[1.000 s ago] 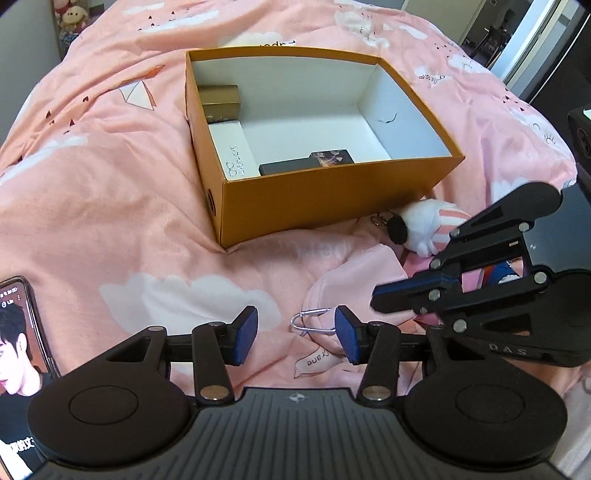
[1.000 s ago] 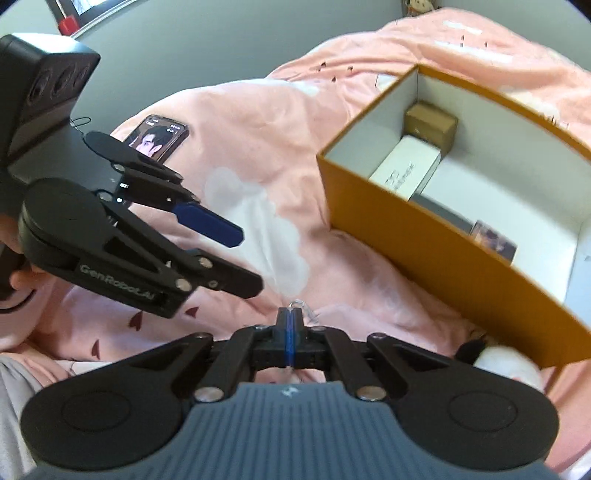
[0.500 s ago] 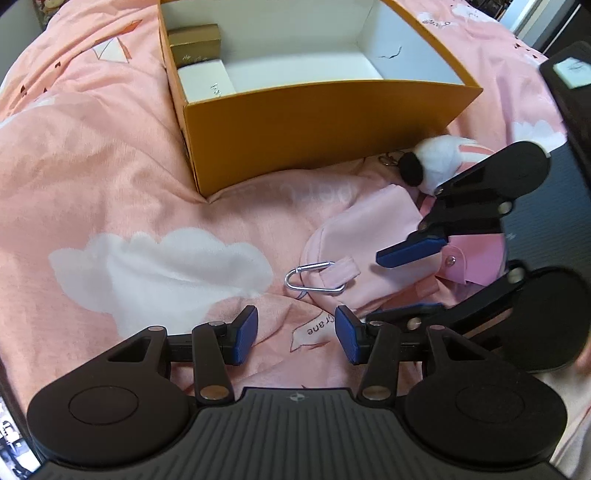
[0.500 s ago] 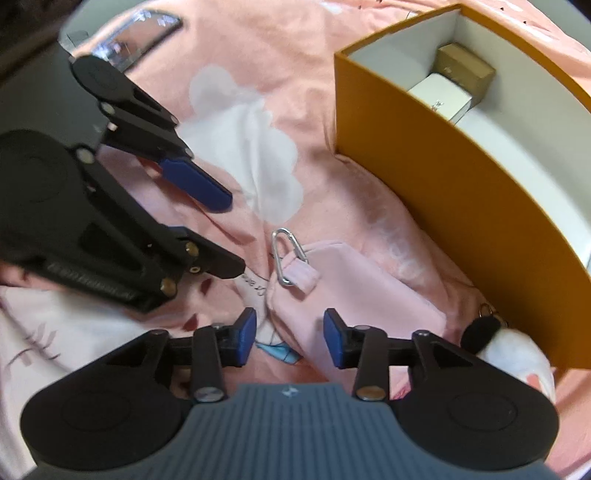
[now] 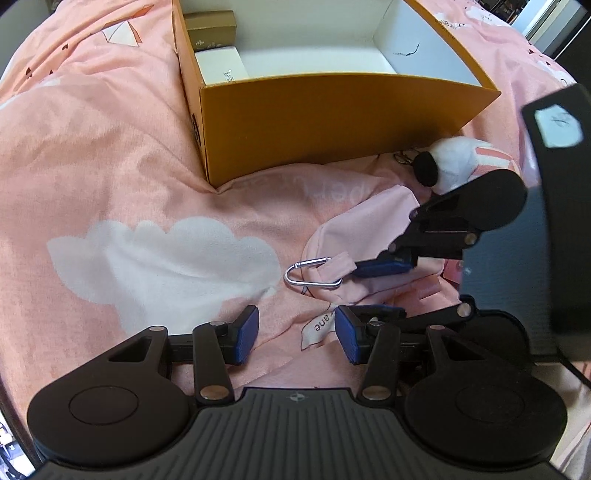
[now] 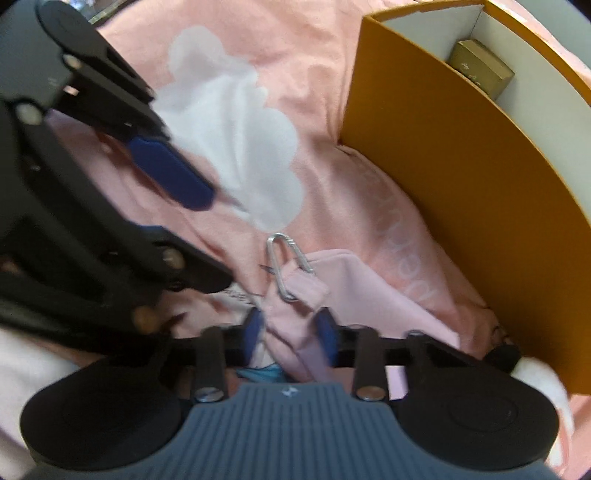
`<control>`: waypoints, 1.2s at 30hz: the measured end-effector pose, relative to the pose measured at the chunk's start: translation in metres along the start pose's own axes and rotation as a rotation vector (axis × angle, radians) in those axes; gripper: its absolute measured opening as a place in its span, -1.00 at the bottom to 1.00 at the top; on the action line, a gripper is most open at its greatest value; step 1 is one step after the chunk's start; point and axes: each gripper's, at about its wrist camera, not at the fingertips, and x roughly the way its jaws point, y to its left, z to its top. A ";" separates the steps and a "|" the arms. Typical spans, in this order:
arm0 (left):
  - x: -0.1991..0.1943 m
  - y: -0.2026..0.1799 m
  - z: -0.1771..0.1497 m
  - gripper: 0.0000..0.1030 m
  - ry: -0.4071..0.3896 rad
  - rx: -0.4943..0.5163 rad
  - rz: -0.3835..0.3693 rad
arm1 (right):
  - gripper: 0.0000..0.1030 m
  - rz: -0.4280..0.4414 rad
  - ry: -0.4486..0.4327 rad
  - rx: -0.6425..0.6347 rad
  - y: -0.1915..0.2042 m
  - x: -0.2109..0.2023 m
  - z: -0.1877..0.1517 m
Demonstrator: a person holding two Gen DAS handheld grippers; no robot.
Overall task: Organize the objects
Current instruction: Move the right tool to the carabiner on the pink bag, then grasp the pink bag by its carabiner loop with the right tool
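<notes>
Both claws have dropped nearer the pouch (image 6: pixel 354 295): right claw (image 6: pixel 290 334) half-closed round it, left claw (image 5: pixel 295 334) open and empty; boxing in the box (image 5: pixel 332 122) remains.

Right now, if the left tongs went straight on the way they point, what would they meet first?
Probably the silver metal carabiner on the pale pink fabric pouch, lying just beyond the open left tongs; the orange cardboard box sits farther on. Depth is uncertain.

A pink bedspread (image 5: pixel 147 155) covers the bed, printed with a white cloud (image 5: pixel 159 258); a paper-boat print (image 5: pixel 123 31) lies farther up.
</notes>
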 end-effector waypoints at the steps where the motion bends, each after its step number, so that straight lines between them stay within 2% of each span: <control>1: -0.002 0.000 -0.001 0.09 -0.004 0.000 0.001 | -0.62 -0.002 -0.010 -0.003 0.001 -0.003 -0.001; 2: -0.004 0.000 0.000 0.09 -0.008 0.000 -0.002 | -0.88 0.009 -0.022 0.001 0.001 -0.008 -0.002; 3: -0.005 0.000 0.000 0.09 -0.013 -0.001 -0.007 | -1.00 0.025 -0.028 0.015 0.000 -0.013 -0.003; 6: -0.009 0.000 0.000 0.09 -0.024 -0.001 -0.016 | -1.00 -0.035 -0.073 0.037 -0.006 -0.029 -0.004; 10: -0.004 0.001 0.000 0.09 -0.015 -0.003 -0.006 | -1.00 0.001 -0.086 0.056 -0.012 -0.044 -0.008; 11: -0.003 0.000 0.001 0.09 -0.012 -0.002 0.000 | -0.87 0.022 -0.072 0.039 -0.010 -0.043 -0.011; 13: 0.000 -0.003 0.001 0.09 -0.011 0.010 0.023 | -0.78 0.038 -0.052 0.023 -0.006 -0.036 -0.011; 15: 0.001 -0.004 0.001 0.09 -0.011 0.021 0.041 | -0.34 0.040 -0.026 0.025 -0.008 -0.027 -0.007; 16: 0.002 -0.004 0.001 0.09 -0.012 0.023 0.046 | -0.22 0.030 -0.025 0.034 -0.009 -0.023 -0.005; 17: 0.002 -0.004 0.001 0.09 -0.011 0.024 0.050 | 0.00 0.021 -0.024 0.041 -0.010 -0.018 -0.003; 18: 0.003 -0.003 0.002 0.09 -0.011 0.022 0.051 | 0.09 0.018 -0.023 0.046 -0.012 -0.013 -0.001; 23: 0.007 0.001 0.002 0.09 -0.005 0.014 0.055 | 0.35 0.028 0.007 -0.001 -0.006 0.005 0.002; 26: 0.008 0.004 0.002 0.09 -0.001 0.008 0.052 | 0.41 0.016 0.016 -0.009 -0.006 0.015 0.004; 28: 0.007 0.005 0.002 0.09 -0.003 0.006 0.045 | 0.29 -0.007 0.010 0.001 -0.006 0.019 0.004; 29: 0.007 0.005 0.002 0.09 -0.003 0.004 0.042 | 0.13 -0.039 0.005 -0.007 -0.005 0.020 0.004; 31: 0.006 0.005 0.002 0.09 -0.005 0.006 0.046 | 0.00 -0.070 -0.005 -0.022 -0.003 0.019 0.002; 32: 0.006 0.005 0.002 0.09 -0.006 0.010 0.047 | -0.27 -0.059 -0.012 -0.020 -0.004 0.015 0.002; 34: 0.003 0.003 0.001 0.09 -0.011 0.015 0.041 | -0.50 -0.029 -0.026 0.012 -0.007 0.008 0.001; 35: 0.002 0.004 0.002 0.09 -0.015 0.017 0.033 | -0.83 -0.009 -0.035 0.026 -0.009 0.003 -0.001; 36: -0.001 0.006 0.002 0.09 -0.018 0.015 0.024 | -0.83 0.027 -0.041 0.051 -0.013 -0.001 -0.002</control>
